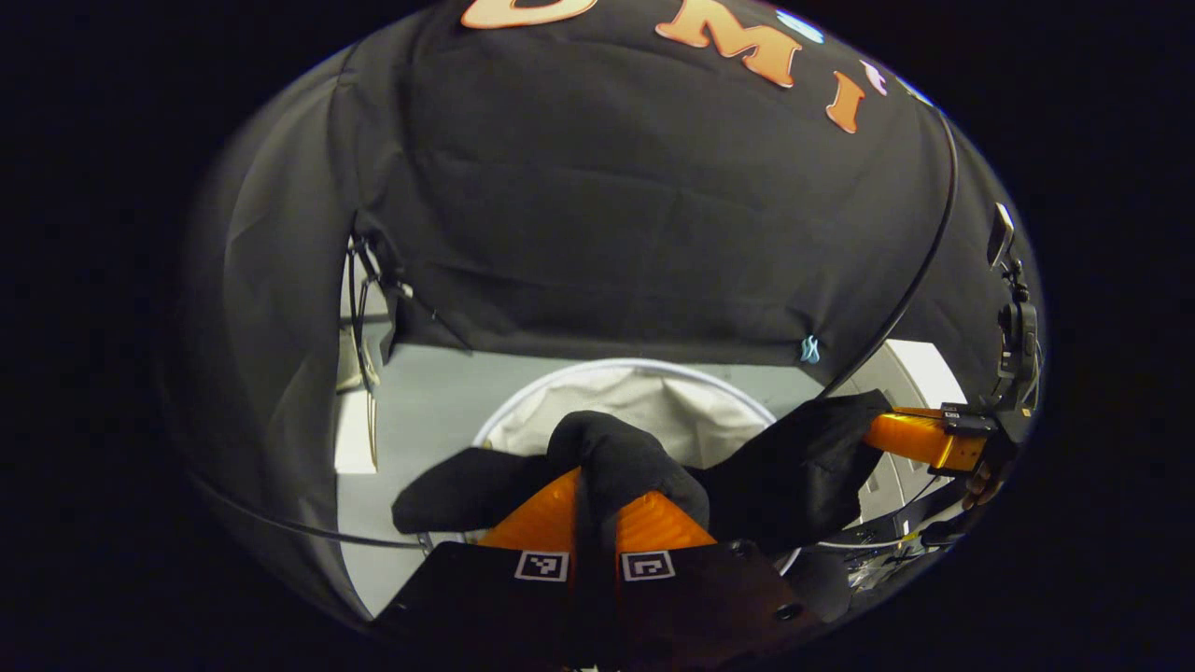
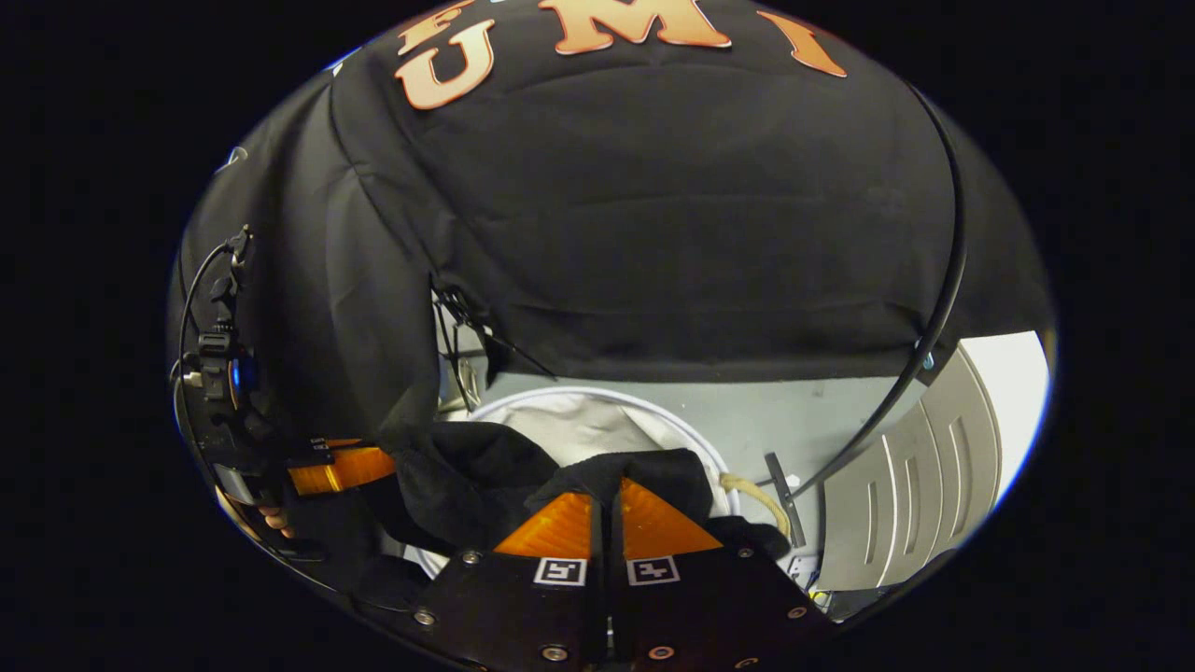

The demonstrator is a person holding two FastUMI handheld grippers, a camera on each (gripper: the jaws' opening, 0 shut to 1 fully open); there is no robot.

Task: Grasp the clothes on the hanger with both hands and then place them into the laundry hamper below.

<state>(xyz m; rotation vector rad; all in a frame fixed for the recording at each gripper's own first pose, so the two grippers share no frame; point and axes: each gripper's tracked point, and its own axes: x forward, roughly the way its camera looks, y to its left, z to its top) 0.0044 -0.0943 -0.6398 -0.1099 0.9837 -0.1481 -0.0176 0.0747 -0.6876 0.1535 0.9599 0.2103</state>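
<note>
While level above the hamper point(image 1: 523, 411) | left tool point(image 1: 596, 504), right tool point(image 2: 607, 509) each clamped on the black garment point(image 1: 794, 467)

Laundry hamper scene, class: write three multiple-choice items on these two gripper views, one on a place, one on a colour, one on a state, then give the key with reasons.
1. Where is the black garment relative to the laundry hamper?
A. Held over its open top
B. Flat on the floor beside it
C. On a shelf behind it

2. What colour is the hamper's lining?
A. Red
B. White
C. Green

3. What are the left gripper and right gripper doing?
A. Both open, holding nothing
B. One open, one shut
C. Both shut on the garment

Key: 1 A, the cloth spans the hamper's rim between the two grippers. 2 B, pale white fabric shows inside the round rim. 3 C, each view shows cloth pinched between that gripper's closed fingers.
</note>
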